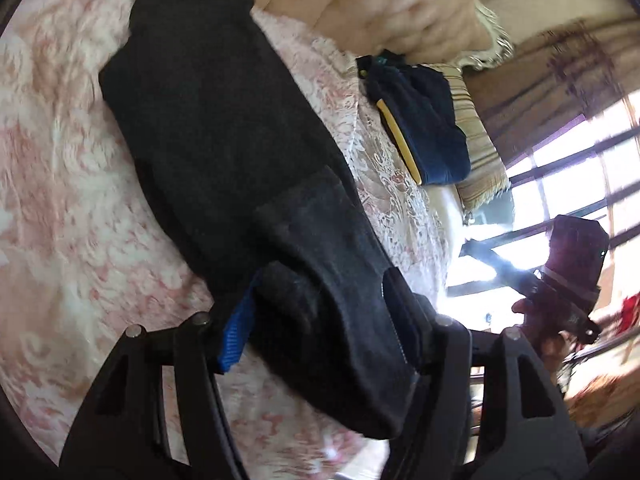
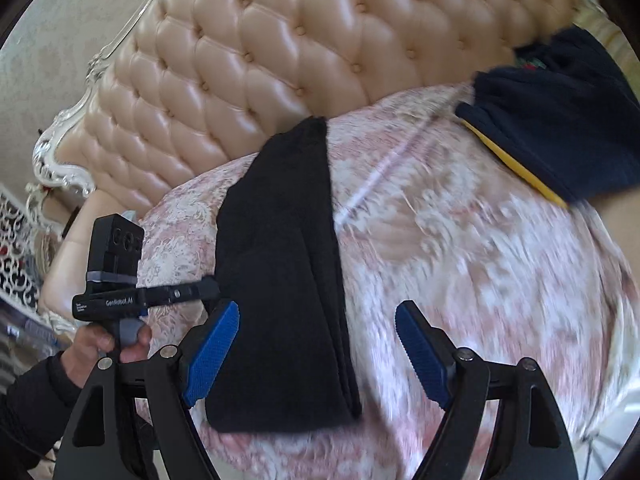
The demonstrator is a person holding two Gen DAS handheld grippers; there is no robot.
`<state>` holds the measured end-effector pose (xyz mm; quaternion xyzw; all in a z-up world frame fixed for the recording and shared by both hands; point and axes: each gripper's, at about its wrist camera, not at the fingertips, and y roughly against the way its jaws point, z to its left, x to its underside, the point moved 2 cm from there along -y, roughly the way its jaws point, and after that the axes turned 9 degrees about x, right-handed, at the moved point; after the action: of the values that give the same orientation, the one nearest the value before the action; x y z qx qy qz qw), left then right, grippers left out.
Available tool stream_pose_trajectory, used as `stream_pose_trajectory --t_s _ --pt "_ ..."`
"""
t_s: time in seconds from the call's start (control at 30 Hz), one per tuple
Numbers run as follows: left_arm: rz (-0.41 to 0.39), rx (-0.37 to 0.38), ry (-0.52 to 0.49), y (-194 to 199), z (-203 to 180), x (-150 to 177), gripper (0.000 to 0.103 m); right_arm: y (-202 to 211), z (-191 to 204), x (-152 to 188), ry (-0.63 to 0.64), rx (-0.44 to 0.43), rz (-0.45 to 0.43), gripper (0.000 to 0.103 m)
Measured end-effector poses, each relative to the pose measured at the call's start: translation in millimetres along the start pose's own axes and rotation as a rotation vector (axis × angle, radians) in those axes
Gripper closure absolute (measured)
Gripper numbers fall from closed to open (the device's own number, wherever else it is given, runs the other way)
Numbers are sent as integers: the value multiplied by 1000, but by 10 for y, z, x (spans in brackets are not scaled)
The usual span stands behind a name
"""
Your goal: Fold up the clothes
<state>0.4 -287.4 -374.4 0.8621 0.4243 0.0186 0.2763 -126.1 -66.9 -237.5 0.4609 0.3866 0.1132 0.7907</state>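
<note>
Here both grippers' fingers stand apart over the folded black garment (image 2: 280, 260).

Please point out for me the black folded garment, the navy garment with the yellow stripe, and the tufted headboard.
black folded garment (image 2: 280, 272): right wrist view, middle of its top layer.
navy garment with the yellow stripe (image 2: 560, 120): right wrist view, on the navy cloth above the stripe.
tufted headboard (image 2: 280, 48): right wrist view, on one padded panel.

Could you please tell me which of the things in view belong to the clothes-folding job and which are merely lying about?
Part of the job:
black garment, folded long on the bedspread
navy garment with yellow stripe
left gripper
right gripper

Just there:
pink bedspread
tufted headboard
fringed cushion
</note>
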Motion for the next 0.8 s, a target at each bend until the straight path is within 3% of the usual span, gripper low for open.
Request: stream_pose_trajectory --t_s 0.07,0.1,0.13,0.27,0.4,0.53,0.57,0.67,0.8 --pt "14 16 97 -1 40 -1 43 -121 25 -106 25 -46 19 21" --pt "14 7 100 4 23 1 53 -191 23 -146 28 -85 36 21" --pt "12 -6 92 11 -5 3 88 -271 17 -185 29 -121 59 21" --pt "1 -54 57 43 -118 12 90 -481 4 -321 32 -247 129 21" --pt "-18 -106 -199 133 -511 72 91 -494 13 -452 45 -390 147 21" --pt "0 -109 -397 169 -879 111 91 -582 -25 -558 37 -621 186 4" --pt "12 -104 -422 179 -951 113 91 -623 -44 -565 38 -671 200 0" --pt "47 -78 -475 213 -1148 111 91 -736 -112 -576 41 -818 237 0" --pt "131 11 -539 70 -1477 -20 91 -691 -392 -515 -29 -940 186 0"
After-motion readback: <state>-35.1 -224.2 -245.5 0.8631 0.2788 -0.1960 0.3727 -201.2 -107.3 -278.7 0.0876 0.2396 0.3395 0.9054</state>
